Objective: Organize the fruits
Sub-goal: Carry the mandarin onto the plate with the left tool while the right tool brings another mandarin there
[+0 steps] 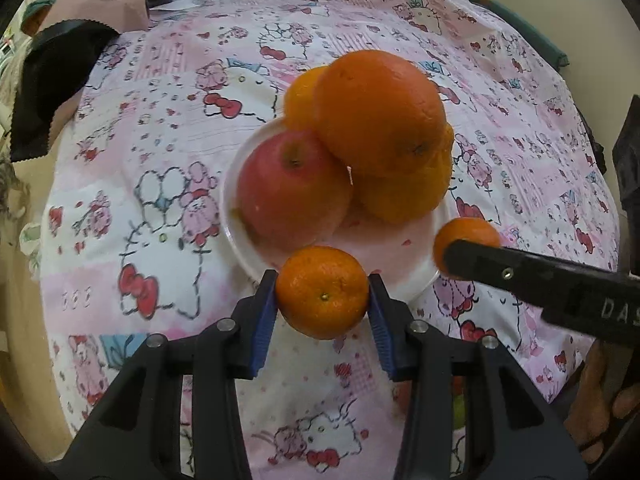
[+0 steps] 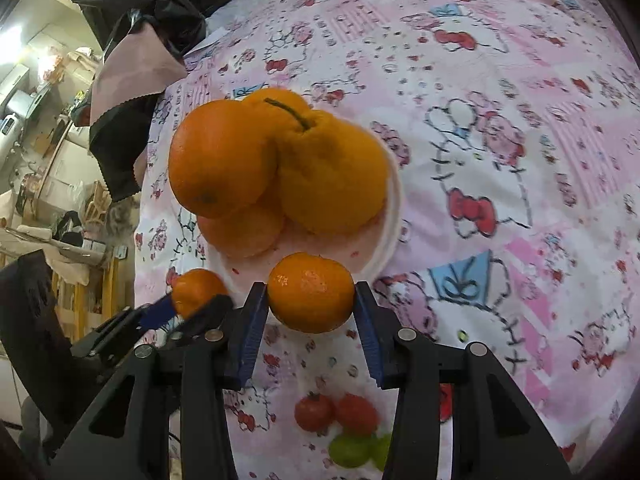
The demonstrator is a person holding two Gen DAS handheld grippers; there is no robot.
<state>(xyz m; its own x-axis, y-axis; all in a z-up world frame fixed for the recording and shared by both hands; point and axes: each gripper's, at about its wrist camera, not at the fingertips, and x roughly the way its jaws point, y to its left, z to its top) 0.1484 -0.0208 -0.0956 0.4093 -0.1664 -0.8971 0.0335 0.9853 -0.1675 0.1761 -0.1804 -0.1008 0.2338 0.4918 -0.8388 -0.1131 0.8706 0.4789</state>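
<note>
A: What are your fingers doing?

B: My left gripper [image 1: 322, 294] is clamped on a mandarin [image 1: 322, 292] at bottom centre of its view, blue pads [image 1: 264, 320] on opposite sides. My right gripper [image 2: 311, 295] pinches a second mandarin [image 2: 311, 292] the same way, low centre of its view. Each fruit hangs just at the near rim of the plate [image 1: 240, 240].

A: How will they handle?

B: Light, I judge, with soft loose skin, so a gentle squeeze across the widest part is right; too much would bruise. The peel looks glossy and could slip.

A: What's past them?

B: The plate is crowded: an apple [image 1: 294, 188] centre-left of the left view, a big orange [image 1: 380, 112] stacked on top, more citrus under and behind it. One stemmed fruit [image 2: 332, 172] shows in the right view. That pile looks unsteady; a nudge could roll it. Only the near strip of the plate is bare.

A: Anything else?

B: Small red and green fruits [image 2: 340, 428] lie on the cloth [image 2: 500, 160] at the bottom of the right view, and dark fabric [image 1: 48, 92] at upper left of the left view. My grippers are close together and could knock each other.
</note>
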